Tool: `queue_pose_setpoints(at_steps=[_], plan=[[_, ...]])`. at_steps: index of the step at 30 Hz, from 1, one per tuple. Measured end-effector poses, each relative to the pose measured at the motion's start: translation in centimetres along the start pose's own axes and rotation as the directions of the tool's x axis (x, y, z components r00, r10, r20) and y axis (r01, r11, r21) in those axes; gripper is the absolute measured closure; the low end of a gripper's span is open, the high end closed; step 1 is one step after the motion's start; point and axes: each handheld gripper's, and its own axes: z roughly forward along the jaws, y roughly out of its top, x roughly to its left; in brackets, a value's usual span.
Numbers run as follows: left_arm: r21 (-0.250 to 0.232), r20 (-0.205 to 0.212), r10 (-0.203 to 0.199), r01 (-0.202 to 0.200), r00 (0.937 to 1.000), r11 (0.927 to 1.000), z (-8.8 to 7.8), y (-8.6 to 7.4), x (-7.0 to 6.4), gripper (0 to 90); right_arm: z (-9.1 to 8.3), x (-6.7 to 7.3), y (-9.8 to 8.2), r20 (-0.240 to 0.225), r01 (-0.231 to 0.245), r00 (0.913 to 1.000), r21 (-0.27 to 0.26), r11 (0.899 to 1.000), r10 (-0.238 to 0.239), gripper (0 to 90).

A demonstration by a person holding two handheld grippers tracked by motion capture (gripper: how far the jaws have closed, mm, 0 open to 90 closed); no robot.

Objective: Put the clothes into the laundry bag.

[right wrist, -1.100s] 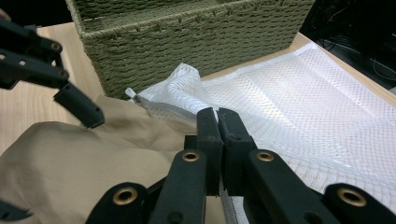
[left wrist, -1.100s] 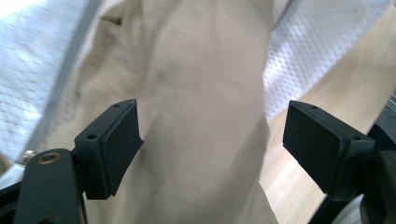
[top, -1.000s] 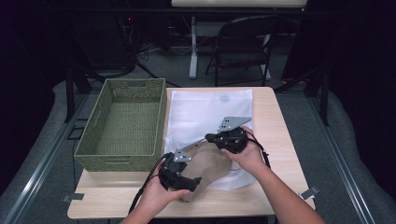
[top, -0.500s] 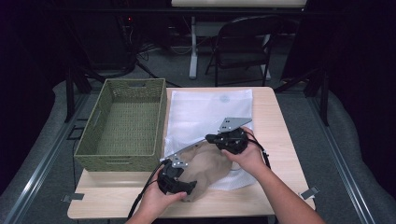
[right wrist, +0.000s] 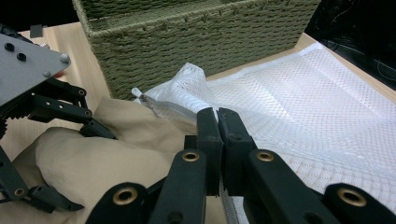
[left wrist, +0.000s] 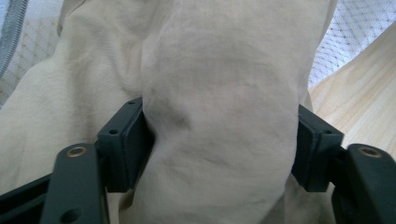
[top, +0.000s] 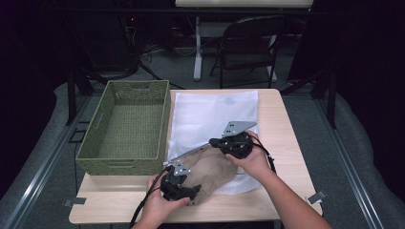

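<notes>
While my left claw (left wrist: 219,140) clenches the beige cloth (left wrist: 219,70) beside the basket (top: 126,129), a shallow fold may slip out.

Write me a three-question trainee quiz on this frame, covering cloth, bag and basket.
1. True or false: the left gripper has a fold of the beige cloth between its pads.
2. What does the right gripper pinch? A) basket rim B) edge of the white mesh bag C) nothing
3. Which side of the bag does the green woven basket sit on in the high view?

Key: 1 true; 2 B; 3 left.
</notes>
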Motion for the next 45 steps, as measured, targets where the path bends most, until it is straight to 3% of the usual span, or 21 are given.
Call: queue_pose_setpoints(at_steps=[11,24,31,36,45], plan=[[-0.034,-0.027,0.014,-0.015,0.9995,0.9993,0.2,-0.4,-0.1,44.4,0.1,0.1,0.0,-0.003,0.003,1.0000,0.001,1.000,-0.003,87.9],[-0.029,-0.041,-0.012,0.011,0.9991,0.9995,-0.2,0.3,-0.2,62.7,0.1,0.4,0.1,0.000,0.011,0.9999,0.000,1.000,-0.011,88.0],[-0.036,-0.060,-0.002,0.000,0.9982,0.9993,-0.6,1.1,-0.2,66.9,0.0,0.5,0.1,0.001,0.013,0.9999,-0.002,1.000,-0.013,88.0],[-0.069,-0.076,-0.014,0.008,0.9970,0.9976,-0.7,1.8,-0.4,67.7,0.0,0.6,0.1,-0.001,0.013,0.9999,-0.005,1.000,-0.013,88.0],[-0.096,-0.101,-0.005,-0.005,0.9949,0.9954,0.0,3.8,-0.8,68.2,-0.2,0.5,0.1,-0.003,0.013,0.9999,-0.009,1.000,-0.013,88.0]])
